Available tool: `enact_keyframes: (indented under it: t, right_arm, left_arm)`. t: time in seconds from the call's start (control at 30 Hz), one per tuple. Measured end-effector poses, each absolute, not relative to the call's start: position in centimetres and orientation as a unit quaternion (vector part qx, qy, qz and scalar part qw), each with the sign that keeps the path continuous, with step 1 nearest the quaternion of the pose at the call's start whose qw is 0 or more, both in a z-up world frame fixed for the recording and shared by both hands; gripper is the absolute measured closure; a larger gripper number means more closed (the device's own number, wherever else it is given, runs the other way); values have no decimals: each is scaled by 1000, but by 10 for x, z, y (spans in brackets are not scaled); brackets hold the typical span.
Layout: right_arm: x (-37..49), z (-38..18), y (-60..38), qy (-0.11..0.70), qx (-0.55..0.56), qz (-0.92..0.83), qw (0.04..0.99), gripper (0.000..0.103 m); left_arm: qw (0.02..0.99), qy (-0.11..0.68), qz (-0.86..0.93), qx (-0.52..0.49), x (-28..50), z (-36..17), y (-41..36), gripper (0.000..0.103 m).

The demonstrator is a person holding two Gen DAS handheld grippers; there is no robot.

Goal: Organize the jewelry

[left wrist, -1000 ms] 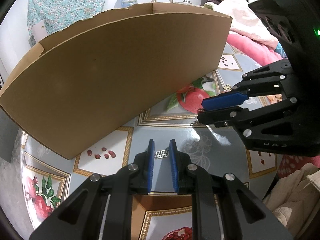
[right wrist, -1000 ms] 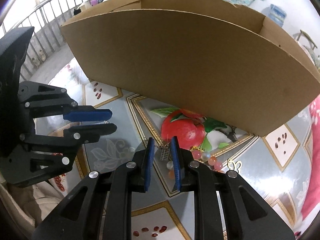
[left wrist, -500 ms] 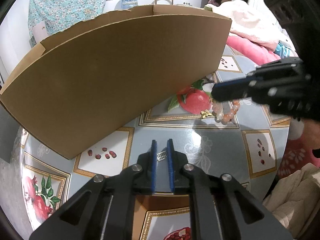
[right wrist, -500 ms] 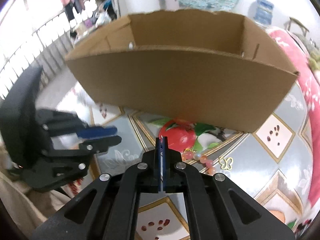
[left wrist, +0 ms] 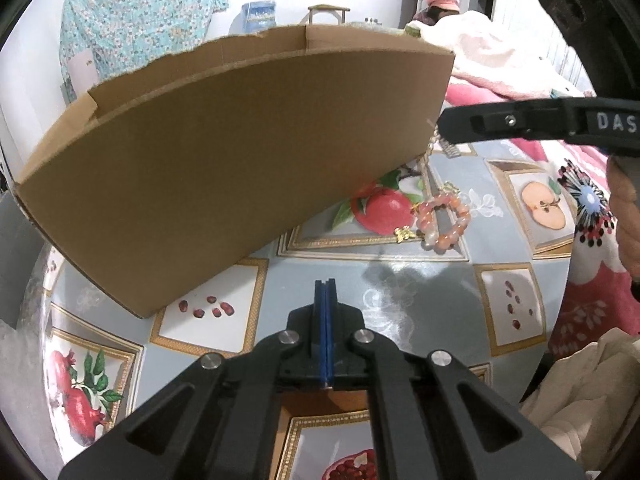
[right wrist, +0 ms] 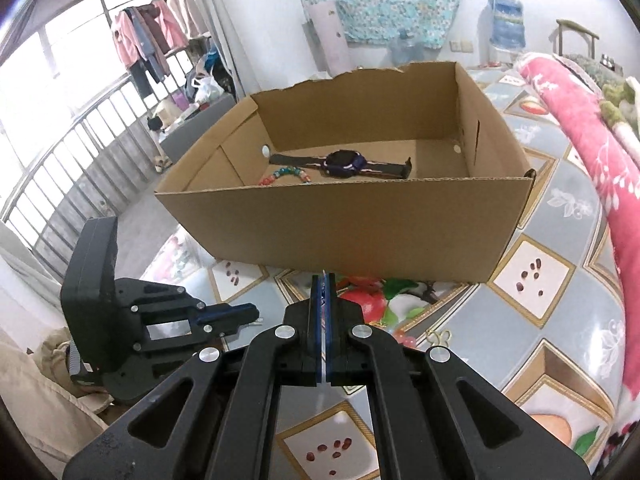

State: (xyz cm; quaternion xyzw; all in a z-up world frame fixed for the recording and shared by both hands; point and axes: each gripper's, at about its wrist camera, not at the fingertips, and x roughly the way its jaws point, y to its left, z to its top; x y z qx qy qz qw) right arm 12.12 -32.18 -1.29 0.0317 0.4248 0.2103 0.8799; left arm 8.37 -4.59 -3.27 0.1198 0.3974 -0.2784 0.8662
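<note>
step: chain to box, I reckon | right gripper (right wrist: 324, 288) clamped on thin chain (left wrist: 429, 158), dangling under its tip | left gripper (left wrist: 325, 292) pinched shut, on what, can't tell | cardboard box (right wrist: 360, 232) just ahead of both | next: lift chain over near wall, then let go

Right tool (right wrist: 324, 280) at 6 o'clock, jaws pressed together on a thin pale sliver; can't tell what it is. Left tool (right wrist: 240, 314) at 8 o'clock, also closed, low over the desk (right wrist: 532, 312). Cardboard box (right wrist: 352, 224) dead centre, open top. Inside: dark watch (right wrist: 344, 164) lying flat at 12 o'clock of the box floor, multicolour bead bracelet (right wrist: 286, 174) just beside it at 9 o'clock. Pink beads (right wrist: 400, 336) partly hidden behind right tool. Pink blanket (right wrist: 592, 160) at 3 o'clock.
</note>
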Motion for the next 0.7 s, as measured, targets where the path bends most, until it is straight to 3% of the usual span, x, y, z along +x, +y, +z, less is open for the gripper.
enact_keyframes:
  t: [0.23,0.3,0.37,0.4,0.6,0.7]
  right_arm:
    - [122,-16,-320,422,34,221,879,103]
    - [121,-18,-318,423,37,227,877,103]
    - [120,-19,-316,423,40,232,875,103]
    - [120,-20,-316,423,41,233,875,103]
    - [119,-23,-315,425,49,241,871,103]
    - [120,-23,-318,424,54,242,871,103]
  left_arm:
    - [860,412,-277,116,78,-26,-45,103]
    - [857,420,-278,112,79,-24,-45,95]
    - [856,423,-274,111,79,-26,-44,73]
    - [856,423,-275,112,78,-27,-44,71]
    - [848,436,-265,140,81,-39,-56,70]
    - [848,433,-266,150,83,-39,-59,79]
